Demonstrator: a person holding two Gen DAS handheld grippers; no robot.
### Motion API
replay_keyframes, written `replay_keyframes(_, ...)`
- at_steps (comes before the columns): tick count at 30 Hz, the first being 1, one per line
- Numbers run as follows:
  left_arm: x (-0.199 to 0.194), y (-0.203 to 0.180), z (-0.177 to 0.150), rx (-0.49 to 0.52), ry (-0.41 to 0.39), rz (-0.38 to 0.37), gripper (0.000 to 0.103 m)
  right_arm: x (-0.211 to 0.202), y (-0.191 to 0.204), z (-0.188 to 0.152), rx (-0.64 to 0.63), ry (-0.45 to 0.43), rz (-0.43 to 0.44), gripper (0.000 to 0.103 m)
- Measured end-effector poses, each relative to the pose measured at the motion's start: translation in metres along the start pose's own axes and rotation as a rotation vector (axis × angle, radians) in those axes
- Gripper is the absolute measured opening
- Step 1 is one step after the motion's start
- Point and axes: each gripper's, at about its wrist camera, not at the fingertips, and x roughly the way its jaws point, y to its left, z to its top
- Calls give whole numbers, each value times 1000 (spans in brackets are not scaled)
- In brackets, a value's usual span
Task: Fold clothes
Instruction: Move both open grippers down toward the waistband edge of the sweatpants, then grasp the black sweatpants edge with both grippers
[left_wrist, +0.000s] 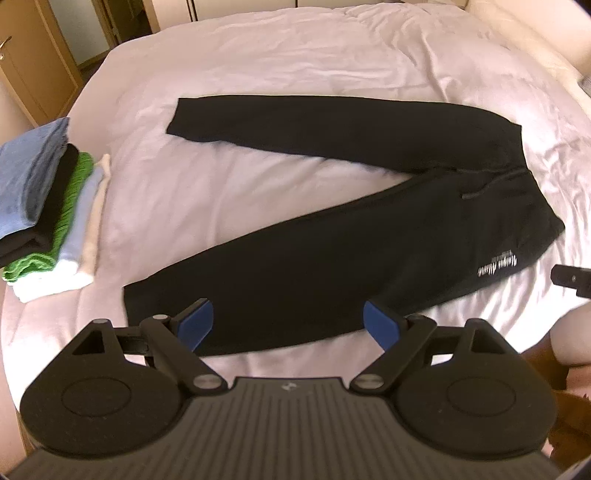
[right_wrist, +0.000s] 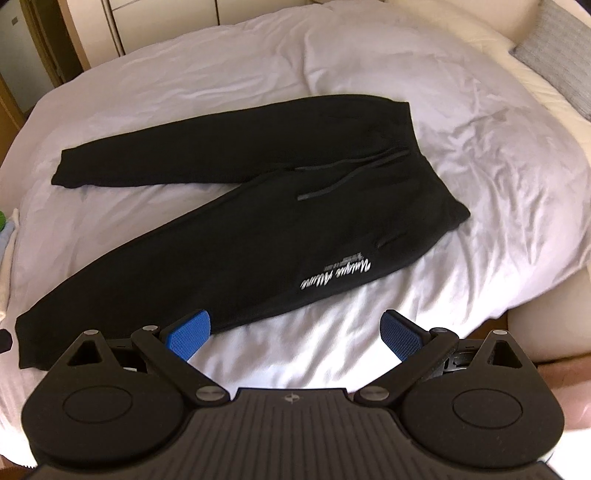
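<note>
Black sweatpants (left_wrist: 332, 258) with white script lettering lie flat on the white bed, legs spread in a V toward the left, waistband to the right. They also show in the right wrist view (right_wrist: 240, 229). My left gripper (left_wrist: 288, 325) is open and empty, hovering above the near leg's lower part. My right gripper (right_wrist: 295, 330) is open and empty, above the sheet just in front of the near leg, below the lettering (right_wrist: 334, 277). The right gripper's tip shows at the right edge of the left wrist view (left_wrist: 570, 278).
A stack of folded clothes (left_wrist: 48, 206), blue, black, green, pale blue and white, sits at the bed's left edge. The white duvet (left_wrist: 295, 62) is rumpled. Pillows (right_wrist: 554, 48) lie at the far right. Wooden furniture (left_wrist: 33, 62) stands beyond the bed's far left.
</note>
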Motion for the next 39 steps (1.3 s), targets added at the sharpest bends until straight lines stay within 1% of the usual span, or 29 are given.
replay_keyframes(7,37,-74,63,-41,35,-4,87,52,-30,72,-102,59,18,101)
replay_keyframes(11,61,-113,97,-55,43,-8,87,79,-47,111,-163,78,23,101)
replay_keyframes(14,81,-132,118,-55,44,-11,87,100,-60,139,-199,91,33,101)
replay_keyframes(17,100,-149,137,-56,43,-16,87,121,-72,162,-209,106,56,101)
replay_keyframes(21,127,-156,152,-47,51,-30,87,152,-87,184,-198,123,110,101)
replay_keyframes(25,158,-154,165,-47,72,-42,86,181,-101,199,-178,131,172,101)
replay_keyframes(28,181,-151,177,-38,73,-79,86,199,-107,206,-163,128,215,99)
replay_keyframes(31,207,-150,196,27,56,-118,86,221,-109,213,-151,148,255,94)
replay_keyframes(33,229,-150,213,85,46,-150,85,237,-108,222,-161,164,278,86)
replay_keyframes(35,252,-151,234,147,36,-186,84,255,-104,234,-182,175,296,83)
replay_keyframes(39,294,-158,277,296,4,-230,84,288,-98,264,-219,155,341,82)
